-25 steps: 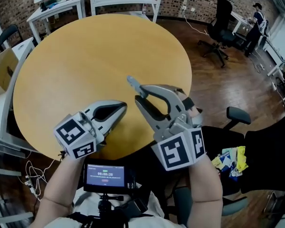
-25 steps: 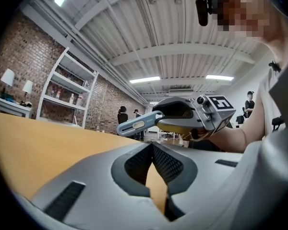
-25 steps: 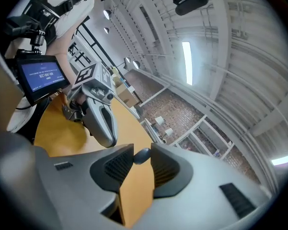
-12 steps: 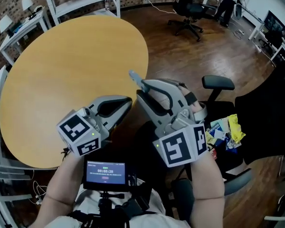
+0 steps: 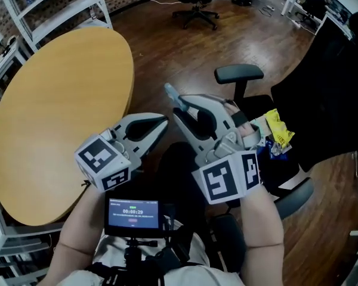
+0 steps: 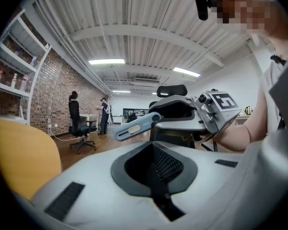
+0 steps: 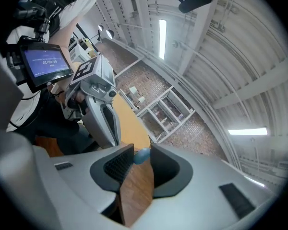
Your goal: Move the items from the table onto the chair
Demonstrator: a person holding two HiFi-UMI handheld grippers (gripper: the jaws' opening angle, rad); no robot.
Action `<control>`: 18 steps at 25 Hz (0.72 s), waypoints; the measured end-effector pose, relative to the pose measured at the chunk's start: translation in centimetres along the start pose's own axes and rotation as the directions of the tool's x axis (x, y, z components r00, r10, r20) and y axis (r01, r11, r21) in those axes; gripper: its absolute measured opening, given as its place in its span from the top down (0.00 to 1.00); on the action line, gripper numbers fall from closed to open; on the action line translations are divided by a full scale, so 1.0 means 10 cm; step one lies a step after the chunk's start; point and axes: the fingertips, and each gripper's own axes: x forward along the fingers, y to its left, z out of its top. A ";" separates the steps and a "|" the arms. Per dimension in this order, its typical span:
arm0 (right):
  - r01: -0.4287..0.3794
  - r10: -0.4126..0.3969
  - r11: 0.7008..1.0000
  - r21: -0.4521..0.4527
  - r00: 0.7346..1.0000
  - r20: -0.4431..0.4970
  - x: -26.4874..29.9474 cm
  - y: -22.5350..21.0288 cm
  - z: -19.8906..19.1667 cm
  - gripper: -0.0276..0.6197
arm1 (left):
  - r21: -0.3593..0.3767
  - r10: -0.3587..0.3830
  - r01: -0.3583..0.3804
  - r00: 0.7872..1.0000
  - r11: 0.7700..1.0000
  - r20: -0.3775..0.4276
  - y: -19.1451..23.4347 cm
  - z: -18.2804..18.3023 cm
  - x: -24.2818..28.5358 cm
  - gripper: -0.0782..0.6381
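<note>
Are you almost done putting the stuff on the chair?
Nearly, it seems. Done: colourful packets lie on the chair, and the table shows nothing on the part in view. In hand: the right gripper pinches a thin blue item in its fingers. Left: setting that item on the chair. The left gripper is shut and empty.

Free passage over wood floor (image 5: 167,46) between round table (image 5: 48,112) and chair armrest (image 5: 238,73); packets (image 5: 277,130) on seat (image 5: 283,174).

Round yellow table (image 5: 53,118) at left, standing on dark wood floor (image 5: 179,52). Black chair (image 5: 283,174) at right; yellow packet (image 5: 278,127) and blue packet (image 5: 273,151) lie on its seat
</note>
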 end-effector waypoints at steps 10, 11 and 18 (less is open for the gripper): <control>0.121 -0.103 0.989 0.083 0.976 -0.194 -0.54 -0.07 -0.88 0.78 | -0.012 -0.165 0.164 0.985 0.986 -0.049 -0.44 -0.34 0.75 0.88; 0.129 -0.107 0.988 0.088 0.970 -0.218 -0.58 -0.06 -0.99 0.78 | -0.014 -0.183 0.183 0.981 0.983 -0.056 -0.49 -0.39 0.83 0.88; 0.175 -0.120 0.977 0.123 0.924 -0.362 -0.85 0.07 -1.69 0.78 | -0.062 -0.291 0.287 0.953 0.956 -0.082 -0.79 -0.76 1.33 0.88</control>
